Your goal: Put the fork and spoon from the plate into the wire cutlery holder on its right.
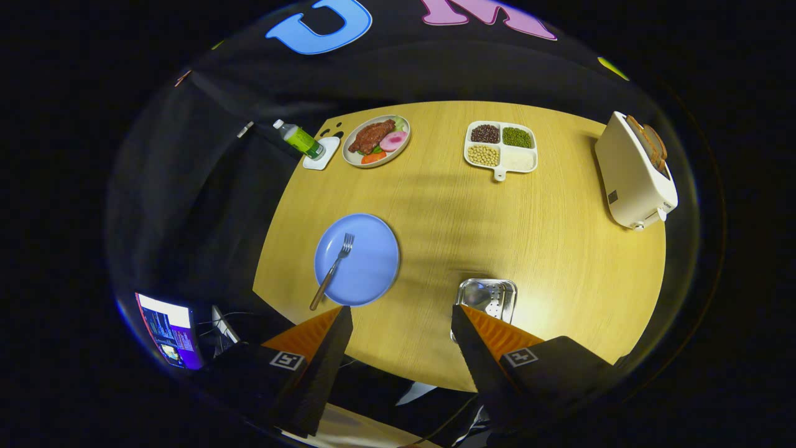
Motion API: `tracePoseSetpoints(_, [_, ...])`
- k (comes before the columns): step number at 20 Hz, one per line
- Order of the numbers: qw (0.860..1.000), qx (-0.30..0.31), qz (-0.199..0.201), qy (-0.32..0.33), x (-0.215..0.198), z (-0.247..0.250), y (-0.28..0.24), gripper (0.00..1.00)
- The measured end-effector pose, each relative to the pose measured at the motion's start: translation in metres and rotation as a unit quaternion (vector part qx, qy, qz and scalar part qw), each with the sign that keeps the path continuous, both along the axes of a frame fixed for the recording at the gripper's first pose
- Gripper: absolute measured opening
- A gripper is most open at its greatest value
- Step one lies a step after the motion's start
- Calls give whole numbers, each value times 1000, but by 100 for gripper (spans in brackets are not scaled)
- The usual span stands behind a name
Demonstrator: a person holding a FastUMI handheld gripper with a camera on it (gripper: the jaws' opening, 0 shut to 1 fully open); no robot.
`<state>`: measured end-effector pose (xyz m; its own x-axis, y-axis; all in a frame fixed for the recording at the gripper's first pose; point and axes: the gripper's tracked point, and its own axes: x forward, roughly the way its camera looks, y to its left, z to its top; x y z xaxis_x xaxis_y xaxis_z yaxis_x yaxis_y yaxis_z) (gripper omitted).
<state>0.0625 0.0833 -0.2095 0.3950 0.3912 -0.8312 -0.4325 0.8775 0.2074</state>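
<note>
Hanging above the near edge of the round wooden table (435,205), the gripper (401,317) is holding its two fingers wide apart, with nothing between them. One blue plate (373,267) is sitting just ahead of the left finger. One fork (333,270) is lying on that plate, with its prongs near the middle of the plate and its wooden handle sticking out over the rim toward the gripper. I can count no spoon on the plate. One shiny metal cutlery holder (488,295) is standing to the right of the plate, just ahead of the right finger, and that finger is covering part of it. I cannot tell what is inside it.

Far past the plate, one oval dish of food (376,141) is sitting beside one green bottle (300,138) on a white coaster (321,155). One white tray (501,147) with four sections is farther right of the plate. One white toaster (631,174) with bread in it is standing far right of the plate, near the table edge.
</note>
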Motion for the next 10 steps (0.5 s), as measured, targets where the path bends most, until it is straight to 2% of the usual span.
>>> tracePoseSetpoints(7, [997, 11, 25, -70, -7, -11, 68, 99])
tracePoseSetpoints(10, [997, 19, 30, -71, -13, -29, 107, 99])
